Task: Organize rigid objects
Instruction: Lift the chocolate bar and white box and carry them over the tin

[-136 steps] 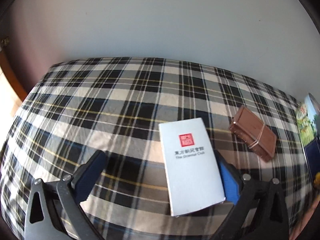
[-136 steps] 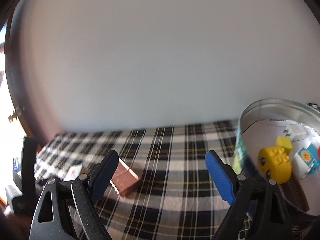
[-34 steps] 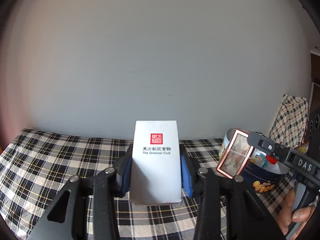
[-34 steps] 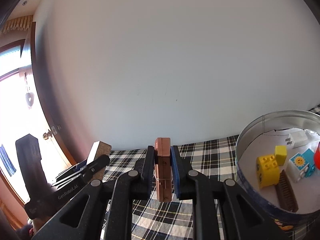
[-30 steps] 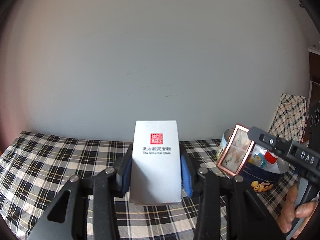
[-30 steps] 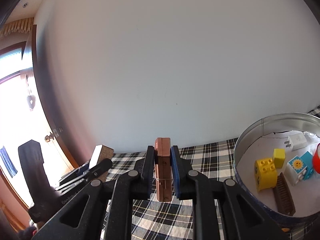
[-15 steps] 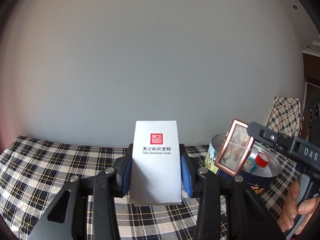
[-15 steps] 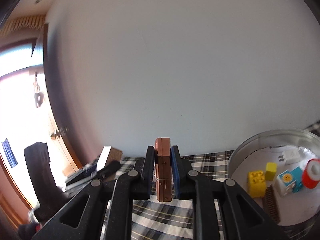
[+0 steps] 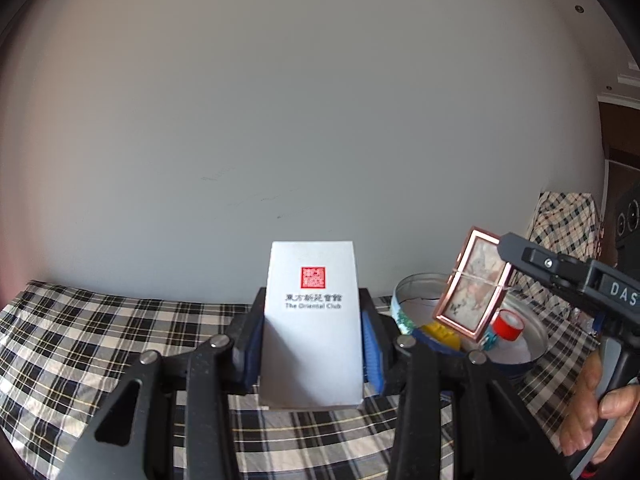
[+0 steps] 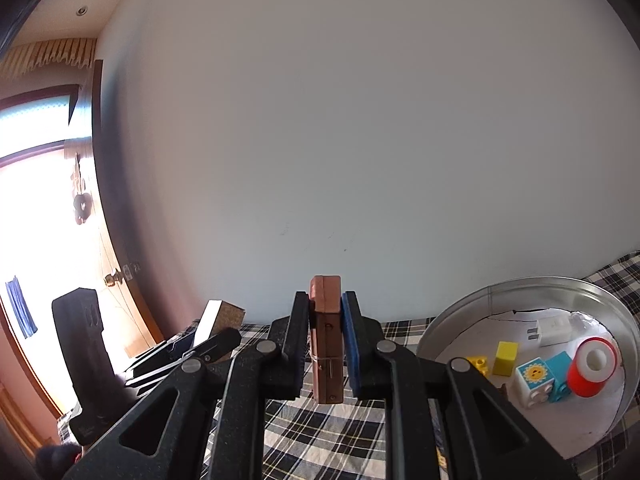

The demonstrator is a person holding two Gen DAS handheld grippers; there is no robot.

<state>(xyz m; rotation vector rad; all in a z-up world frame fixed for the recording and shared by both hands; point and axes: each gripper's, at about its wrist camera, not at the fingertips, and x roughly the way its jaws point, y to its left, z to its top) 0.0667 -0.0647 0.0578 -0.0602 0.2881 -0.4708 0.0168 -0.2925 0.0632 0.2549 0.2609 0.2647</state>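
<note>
Where the left gripper (image 9: 313, 340) closes its blue pads on the white box (image 9: 312, 332), that box stands upright and clear of the checked cloth (image 9: 80, 344), its face reading "The Oriental Club" under a red seal and a line of Chinese characters. The jaws are narrow, set to the box's width, and the tool points slightly below level.

At 3 o'clock in the left wrist view, the right gripper (image 9: 505, 249) carries the copper-framed case (image 9: 472, 282) tilted, above the round tin (image 9: 532, 356). White letters "DAS" show on that gripper's black body; the rest is cut off. The person's hand (image 9: 592, 408) wraps the handle at 4 o'clock.

Seen from the right wrist, the right gripper (image 10: 325, 344) is fully closed on the case (image 10: 327, 340), held edge-on and upright between the pads, above the cloth (image 10: 320, 440). At 9 o'clock there, the left gripper (image 10: 224, 338) shows with the white box (image 10: 212, 318).

The tin (image 10: 500, 292) sits at 4 o'clock, open-topped with a pale lining. Inside: a red and white roll (image 10: 594, 366), a white plug adapter (image 10: 554, 330), a yellow cube (image 10: 506, 358), a yellow studded brick (image 10: 478, 363) and a blue and white block with a sun face (image 10: 540, 378), the last just beside the roll. Printing on the tin's outer wall cannot be read.
</note>
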